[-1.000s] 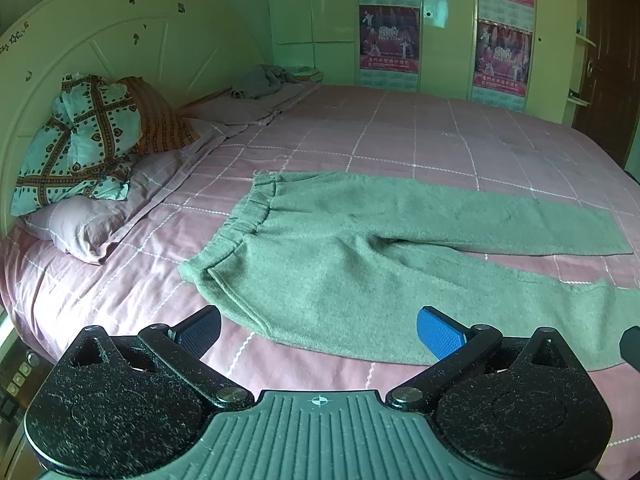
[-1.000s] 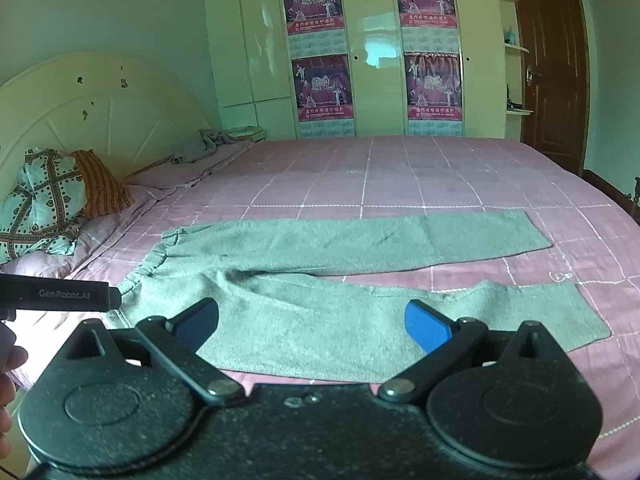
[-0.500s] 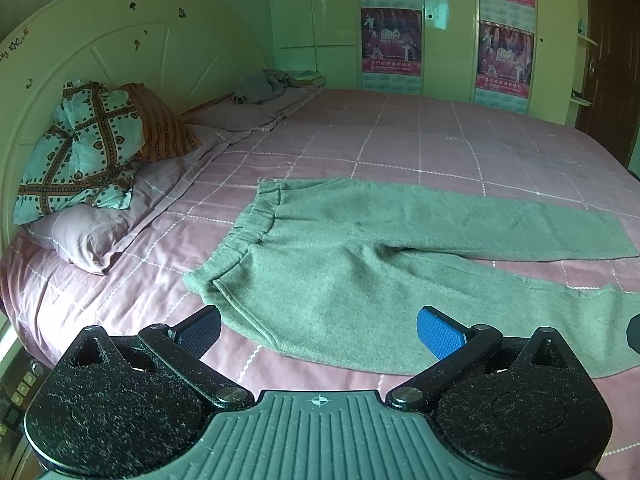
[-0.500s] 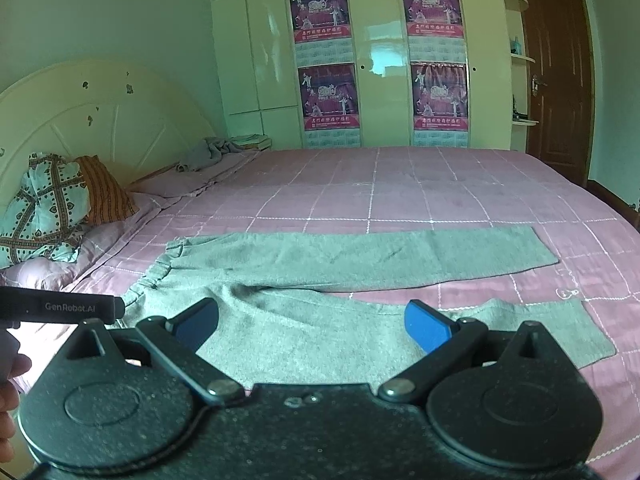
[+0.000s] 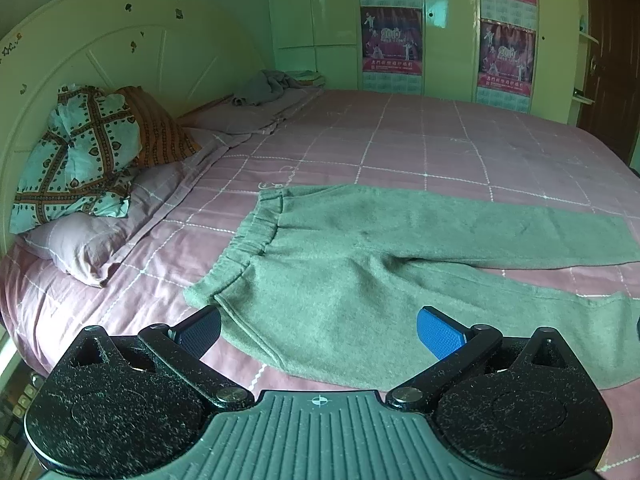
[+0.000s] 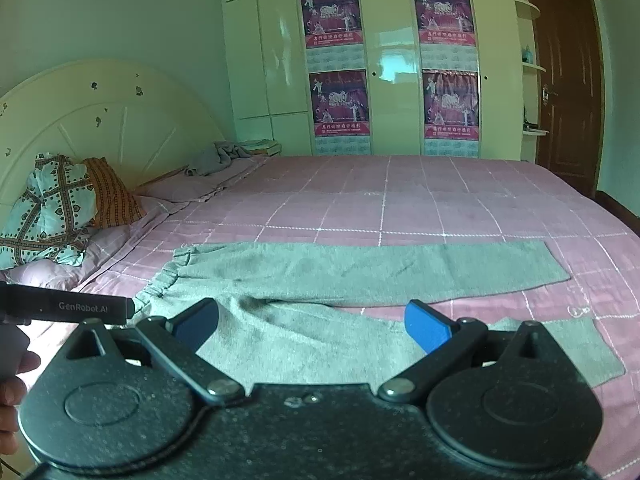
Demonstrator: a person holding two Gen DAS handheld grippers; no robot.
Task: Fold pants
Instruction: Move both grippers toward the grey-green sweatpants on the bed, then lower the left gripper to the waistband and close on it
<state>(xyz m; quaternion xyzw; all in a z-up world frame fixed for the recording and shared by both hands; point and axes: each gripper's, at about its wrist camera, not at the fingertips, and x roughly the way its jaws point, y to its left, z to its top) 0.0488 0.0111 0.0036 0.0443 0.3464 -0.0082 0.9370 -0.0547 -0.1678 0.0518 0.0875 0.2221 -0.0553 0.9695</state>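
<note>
A pink checked bed (image 5: pixel 420 140) carries grey-green pants (image 5: pixel 360 264) spread flat near its front edge, waistband toward the pillows (image 5: pixel 80 160). Left gripper (image 5: pixel 320 330) and right gripper (image 6: pixel 312 326) hover above the pants, both released, jaws spread, holding nothing.

A home bedroom: bed (image 6: pixel 400 200), pillows (image 5: pixel 80 236), arched headboard (image 6: pixel 120 120), postered wardrobe (image 6: pixel 392 60).

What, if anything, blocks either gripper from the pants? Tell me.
Nothing visible does. The grey pants lie flat on the pink bedspread, right before the open left gripper and open right gripper. The pillows sit off by the headboard.
</note>
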